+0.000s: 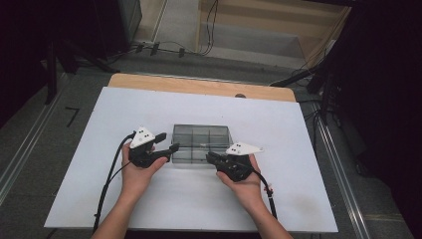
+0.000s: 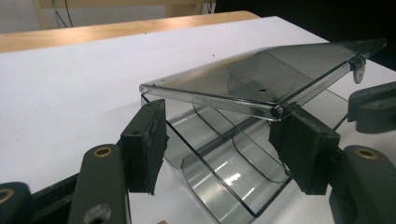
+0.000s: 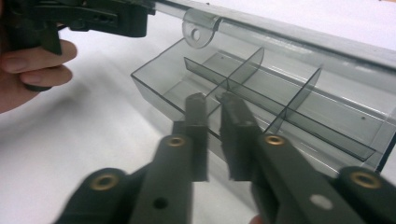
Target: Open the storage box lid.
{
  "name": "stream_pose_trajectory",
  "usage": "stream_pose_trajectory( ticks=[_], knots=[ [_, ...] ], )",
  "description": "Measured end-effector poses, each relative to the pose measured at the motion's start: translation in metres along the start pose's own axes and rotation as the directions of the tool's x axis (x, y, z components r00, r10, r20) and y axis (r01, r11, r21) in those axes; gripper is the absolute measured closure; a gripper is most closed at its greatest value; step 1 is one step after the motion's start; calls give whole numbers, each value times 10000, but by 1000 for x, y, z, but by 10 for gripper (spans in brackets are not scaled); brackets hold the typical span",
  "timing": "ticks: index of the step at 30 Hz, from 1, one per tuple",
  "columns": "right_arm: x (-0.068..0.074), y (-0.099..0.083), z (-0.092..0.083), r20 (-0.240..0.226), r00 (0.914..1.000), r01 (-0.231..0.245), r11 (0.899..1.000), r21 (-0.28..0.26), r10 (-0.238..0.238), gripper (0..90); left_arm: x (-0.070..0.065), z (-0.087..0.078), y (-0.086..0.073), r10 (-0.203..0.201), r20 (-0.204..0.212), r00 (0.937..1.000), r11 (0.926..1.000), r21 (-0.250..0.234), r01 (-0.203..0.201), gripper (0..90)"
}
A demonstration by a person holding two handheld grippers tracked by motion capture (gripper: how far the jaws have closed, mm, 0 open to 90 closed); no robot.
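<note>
no readable text, no labels, no brand marks, no numbers on anything here

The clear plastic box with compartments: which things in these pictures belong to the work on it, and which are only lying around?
Belonging to the work:
- clear smoky plastic compartment box with its raised hinged lid
- left gripper, jaws around the lid's corner
- right gripper, at the front wall

Only lying around:
- white table sheet
- black cables on the floor

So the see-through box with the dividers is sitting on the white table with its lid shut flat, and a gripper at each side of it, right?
Not quite: the lid is raised, tilted open above the box, as the left gripper view shows. The rest holds: the box sits on the white table, the left gripper and right gripper at its sides.
</note>
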State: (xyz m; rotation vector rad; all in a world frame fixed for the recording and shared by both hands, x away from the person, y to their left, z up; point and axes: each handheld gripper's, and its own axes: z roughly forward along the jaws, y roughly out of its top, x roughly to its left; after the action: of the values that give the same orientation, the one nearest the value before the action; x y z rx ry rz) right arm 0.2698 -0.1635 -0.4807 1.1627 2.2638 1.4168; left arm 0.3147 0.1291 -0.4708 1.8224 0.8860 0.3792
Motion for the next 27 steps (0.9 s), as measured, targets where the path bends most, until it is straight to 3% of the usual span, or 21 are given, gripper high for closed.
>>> stream_pose_trajectory(
  ticks=[2,4,7,12,15,18,27],
  knots=[
    [0,1,-3,-271,9996,55,9998,-203,-61,613,1,0,2,22,14,10000,10000,-88,-22,364],
    [-1,2,-7,-229,9996,138,9993,-360,-146,508,2,-1,4,37,-26,10000,9997,-234,-38,375],
    [-5,4,-12,-379,9993,-69,9988,-492,50,376,3,-1,6,-13,-54,10000,9991,-429,10,403],
    [-5,6,-18,-81,9999,91,9983,-578,-96,83,5,-1,10,-42,-114,9999,9978,-659,34,420],
    [-7,6,-21,-202,9997,90,9975,-708,-104,11,5,0,11,-134,-127,9998,9969,-776,123,425],
    [-11,6,-25,-248,9997,7,9967,-815,-27,0,6,1,12,-116,-156,9998,9964,-837,103,437],
    [-22,7,-33,351,9994,-27,9964,-843,56,0,7,5,18,-130,-97,9999,9947,-1018,119,483]
  ],
)
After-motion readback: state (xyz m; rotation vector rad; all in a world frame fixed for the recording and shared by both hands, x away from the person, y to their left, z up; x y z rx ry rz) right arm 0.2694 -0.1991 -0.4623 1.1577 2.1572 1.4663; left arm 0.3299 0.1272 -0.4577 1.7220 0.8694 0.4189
